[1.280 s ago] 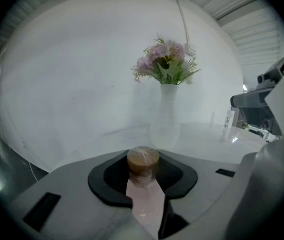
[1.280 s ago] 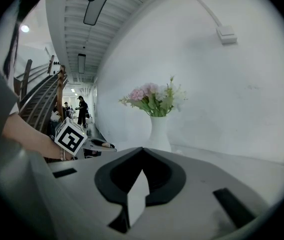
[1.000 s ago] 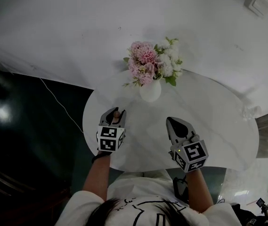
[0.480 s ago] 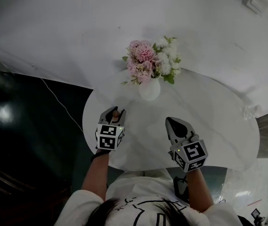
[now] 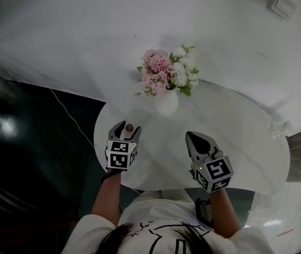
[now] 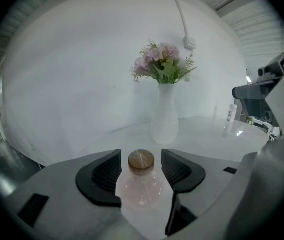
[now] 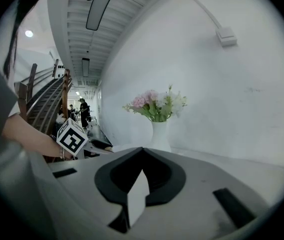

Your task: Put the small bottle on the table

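A small round clear bottle [image 6: 141, 189] with a brown cork stands on the white round table [image 5: 235, 136] near its left edge. My left gripper [image 6: 141, 153] straddles it, and its jaws have just been opening. The black pads [image 6: 104, 171] now stand clear of the cork on both sides. In the head view the bottle's cork [image 5: 129, 127] shows between the spread fingers of the left gripper [image 5: 125, 127]. My right gripper [image 5: 195, 135] hovers over the table's near middle, its jaws meeting at the tip with nothing in them. In its own view the right gripper [image 7: 142, 149] is shut too.
A white vase [image 5: 167, 102] of pink and white flowers [image 5: 166, 73] stands at the table's far side, just beyond the bottle. A small white tube [image 6: 228, 116] is near the table's right edge. Dark floor with a thin cable [image 5: 68, 115] lies left.
The left gripper's jaws have spread apart from the bottle, which stays where it stood on the table. Neither hand has shifted.
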### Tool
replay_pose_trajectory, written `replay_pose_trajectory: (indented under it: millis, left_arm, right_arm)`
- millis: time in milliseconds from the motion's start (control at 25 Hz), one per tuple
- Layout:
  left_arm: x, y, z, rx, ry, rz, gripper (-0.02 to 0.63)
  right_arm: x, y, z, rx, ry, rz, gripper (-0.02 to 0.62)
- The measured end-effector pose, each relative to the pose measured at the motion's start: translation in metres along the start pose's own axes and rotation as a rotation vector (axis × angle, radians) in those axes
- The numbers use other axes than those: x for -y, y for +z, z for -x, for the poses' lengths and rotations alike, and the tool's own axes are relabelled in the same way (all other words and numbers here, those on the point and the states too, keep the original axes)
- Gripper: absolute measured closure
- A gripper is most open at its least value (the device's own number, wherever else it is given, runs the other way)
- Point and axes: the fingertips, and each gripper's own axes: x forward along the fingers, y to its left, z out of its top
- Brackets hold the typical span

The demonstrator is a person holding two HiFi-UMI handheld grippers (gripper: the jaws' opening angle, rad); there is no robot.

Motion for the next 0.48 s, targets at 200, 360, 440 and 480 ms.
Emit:
replay_pose_trajectory:
  millis: [200,360,440,480]
  left_arm:
    - [0.000,0.011,0.015,0.009,0.030,0.008,0.350]
    - [-0.002,0.024,0.026,0.028,0.052,0.018,0.350]
    - [-0.002,0.031,0.031,0.036,0.061,0.016,0.350]
    - [-0.003,0.035,0.034,0.041,0.064,0.015,0.350]
  right_arm:
    - [-0.001,0.015,0.006,-0.002,0.023,0.011,0.600]
    - [0.000,0.027,0.010,0.005,0.037,0.016,0.600]
    - [0.001,0.033,0.010,0.010,0.042,0.020,0.600]
    - [0.002,0.036,0.011,0.012,0.045,0.022,0.601]
